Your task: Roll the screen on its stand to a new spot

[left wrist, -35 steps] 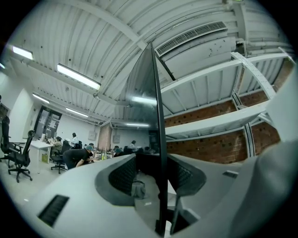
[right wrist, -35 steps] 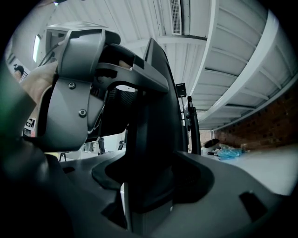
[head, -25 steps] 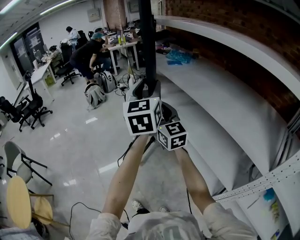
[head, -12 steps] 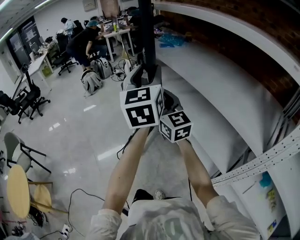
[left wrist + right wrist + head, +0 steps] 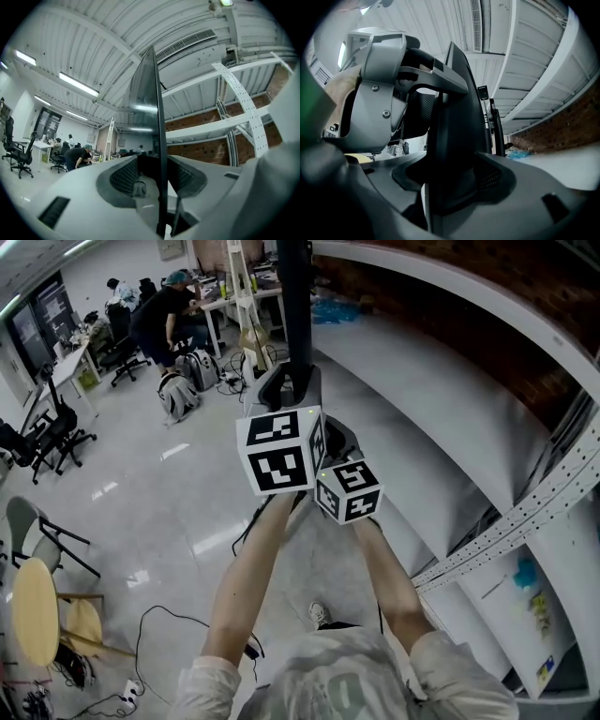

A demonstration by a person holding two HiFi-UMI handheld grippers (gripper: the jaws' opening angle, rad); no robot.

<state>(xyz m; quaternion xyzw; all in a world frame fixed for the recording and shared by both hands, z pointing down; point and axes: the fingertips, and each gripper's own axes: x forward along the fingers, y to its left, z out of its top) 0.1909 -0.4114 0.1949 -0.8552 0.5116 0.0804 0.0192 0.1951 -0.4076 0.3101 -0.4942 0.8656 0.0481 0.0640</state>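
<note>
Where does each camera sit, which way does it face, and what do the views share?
Head view: on the person's head, facing steeply down; shows both forearms, left gripper and right gripper on the screen's edge.
Left gripper view: on the left gripper, along its fingers toward the ceiling; screen edge between them.
Right gripper view: on the right gripper, along its fingers; screen between them, left gripper above.
Shared: the screen in all three; the left gripper in head and right gripper views.

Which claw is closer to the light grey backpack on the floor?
Left. The left claw holds the screen on the side toward the backpack; the right claw holds it lower, farther away.
</note>
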